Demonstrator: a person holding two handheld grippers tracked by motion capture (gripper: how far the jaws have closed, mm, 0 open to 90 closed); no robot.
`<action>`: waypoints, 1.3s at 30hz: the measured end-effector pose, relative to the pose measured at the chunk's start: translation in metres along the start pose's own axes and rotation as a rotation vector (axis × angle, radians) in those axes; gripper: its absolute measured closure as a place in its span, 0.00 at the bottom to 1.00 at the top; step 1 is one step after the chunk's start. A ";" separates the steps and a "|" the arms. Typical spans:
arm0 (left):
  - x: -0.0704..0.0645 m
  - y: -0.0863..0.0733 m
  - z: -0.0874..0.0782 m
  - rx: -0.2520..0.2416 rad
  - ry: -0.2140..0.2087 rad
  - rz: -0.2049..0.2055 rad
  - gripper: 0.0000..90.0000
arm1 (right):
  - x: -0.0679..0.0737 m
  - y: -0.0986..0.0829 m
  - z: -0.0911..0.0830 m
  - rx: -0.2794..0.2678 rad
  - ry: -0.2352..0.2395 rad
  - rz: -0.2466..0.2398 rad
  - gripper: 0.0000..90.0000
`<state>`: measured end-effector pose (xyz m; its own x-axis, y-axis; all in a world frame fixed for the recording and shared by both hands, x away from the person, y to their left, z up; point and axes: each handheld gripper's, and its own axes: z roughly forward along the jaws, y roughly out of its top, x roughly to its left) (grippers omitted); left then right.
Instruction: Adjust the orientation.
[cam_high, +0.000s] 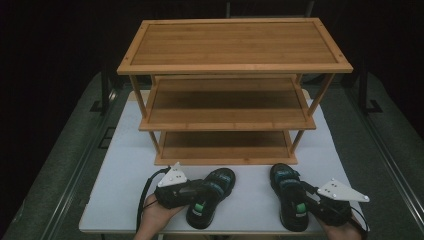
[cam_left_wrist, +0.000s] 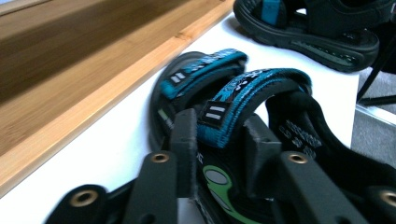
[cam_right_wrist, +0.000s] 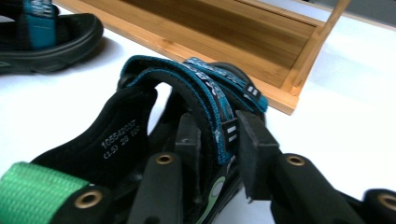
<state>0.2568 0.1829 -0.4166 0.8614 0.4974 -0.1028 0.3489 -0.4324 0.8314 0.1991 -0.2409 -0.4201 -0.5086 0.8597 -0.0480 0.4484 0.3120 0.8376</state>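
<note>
High view: both sandals sit at lower centre of the white table (cam_high: 120, 175), before the bamboo shoe rack (cam_high: 227, 90).

Left gripper view: left gripper (cam_left_wrist: 219, 140) pinches the left sandal (cam_left_wrist: 233, 107) by its strap; that hold could slip.

Right gripper view: right gripper (cam_right_wrist: 219, 140) clamps the right sandal (cam_right_wrist: 154, 116) strap; it may swing.

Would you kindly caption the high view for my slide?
Two claws gripping black-and-blue strapped sandals before a three-tier bamboo rack.

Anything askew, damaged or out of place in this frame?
Nothing stands out. Both sandals, left and right, sit upright on the white table before the wooden shelf, each with a hand-held gripper at its strap.
</note>
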 end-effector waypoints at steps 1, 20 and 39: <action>0.001 -0.001 -0.001 -0.003 -0.001 -0.007 0.79 | 0.000 0.000 0.000 0.000 0.000 0.000 0.81; -0.004 0.002 -0.010 -0.070 0.090 -0.005 0.85 | 0.002 0.003 -0.003 -0.025 0.029 0.026 0.86; -0.001 0.005 -0.017 -0.112 0.165 -0.019 0.85 | 0.030 0.024 0.005 -0.092 0.085 -0.008 0.87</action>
<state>0.2509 0.1929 -0.4032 0.7797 0.6251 -0.0362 0.3137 -0.3400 0.8866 0.1981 -0.2057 -0.4044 -0.5742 0.8186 -0.0117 0.3764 0.2767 0.8842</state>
